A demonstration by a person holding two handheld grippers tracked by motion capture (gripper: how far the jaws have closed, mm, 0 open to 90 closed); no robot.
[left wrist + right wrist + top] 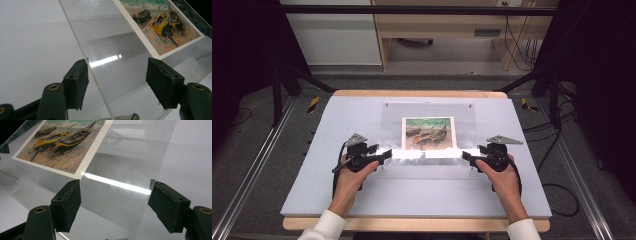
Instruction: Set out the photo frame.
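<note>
A clear acrylic sheet (427, 112) lies on the white board with a print of beached boats (429, 133) at its middle. The sheet's near edge (427, 154) glints and looks raised off the board. My left gripper (383, 154) is at the near left corner and my right gripper (466, 156) at the near right corner. In the left gripper view my left gripper (117, 75) stands open, the sheet's side edge (82, 52) running just inside the left jaw. In the right gripper view my right gripper (113, 195) is open, its jaws spanning the sheet (130, 157) beside the print (60, 142).
The white board (337, 190) covers a wooden table (412, 93). A second clear layer (427, 172) lies flat under the raised edge. A small metal screw head (132, 116) sits below the left jaws. Black frame legs and cables stand on the floor around the table.
</note>
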